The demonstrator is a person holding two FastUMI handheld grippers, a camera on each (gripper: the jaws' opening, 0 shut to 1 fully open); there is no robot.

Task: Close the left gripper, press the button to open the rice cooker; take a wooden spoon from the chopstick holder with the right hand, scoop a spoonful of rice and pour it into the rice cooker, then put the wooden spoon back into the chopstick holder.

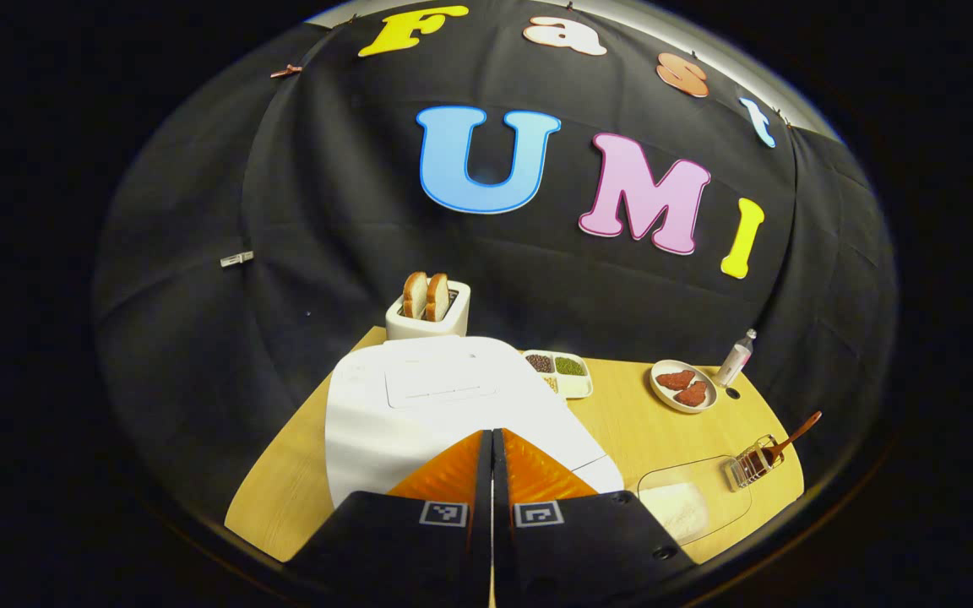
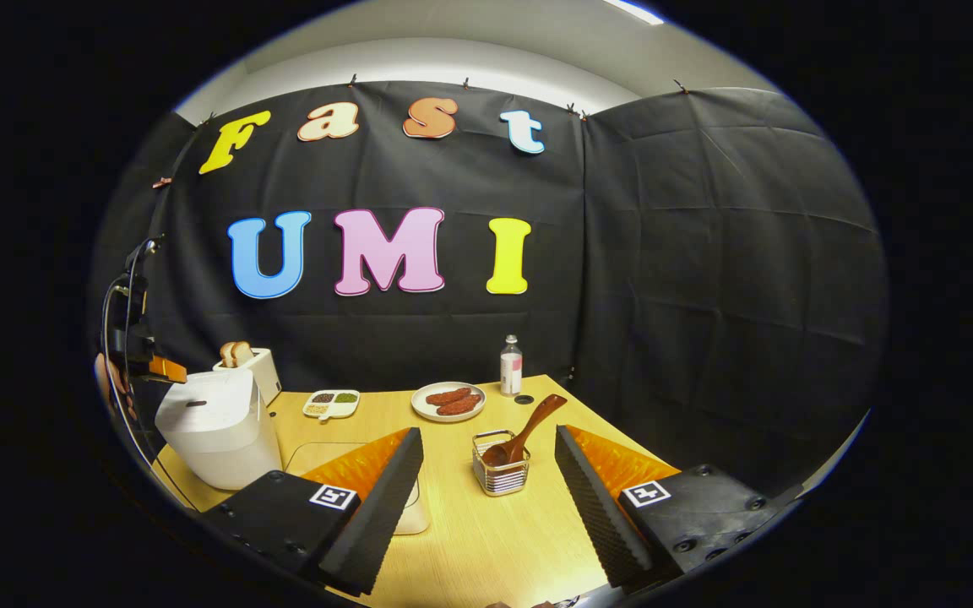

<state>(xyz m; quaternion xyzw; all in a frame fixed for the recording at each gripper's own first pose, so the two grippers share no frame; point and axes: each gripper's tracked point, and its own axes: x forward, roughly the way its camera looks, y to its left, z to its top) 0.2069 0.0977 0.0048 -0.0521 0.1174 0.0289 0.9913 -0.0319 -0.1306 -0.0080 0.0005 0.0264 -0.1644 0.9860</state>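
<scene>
Left gripper [image 1: 491, 439]: fingers pressed together with nothing between them, tips poised over the near top edge of the rice cooker; whether they touch it cannot be told. In the right gripper view it shows far to the left [image 2: 167, 369], above the cooker, with part of a hand behind it.
Right gripper [image 2: 486, 443]: fingers spread wide, holding nothing, above the wooden table [image 2: 486, 540].
Rice cooker [image 1: 419, 405]: white, lid down, right under and ahead of the left fingertips; from the right gripper it stands well off to the left [image 2: 216, 431].
Chopstick holder [image 2: 501, 469]: small wire basket standing between the two right fingers, a little ahead of the tips; from the left gripper it is well off to the right [image 1: 750, 464].
Wooden spoon [image 2: 529, 429]: bowl down in the holder, handle leaning up and to the right.
Rice dish [image 1: 689, 502]: clear dish with white rice, just right of the left gripper, near the holder; partly hidden behind the right gripper's left finger.
Toaster [image 1: 429, 311]: beyond the cooker, two bread slices upright in it.
Divided tray [image 1: 561, 371]: beans and grains, beyond the cooker to its right.
Plate [image 2: 448, 401]: two reddish pieces on it, beyond the holder.
Bottle [image 2: 511, 365]: upright, just right of the plate.
</scene>
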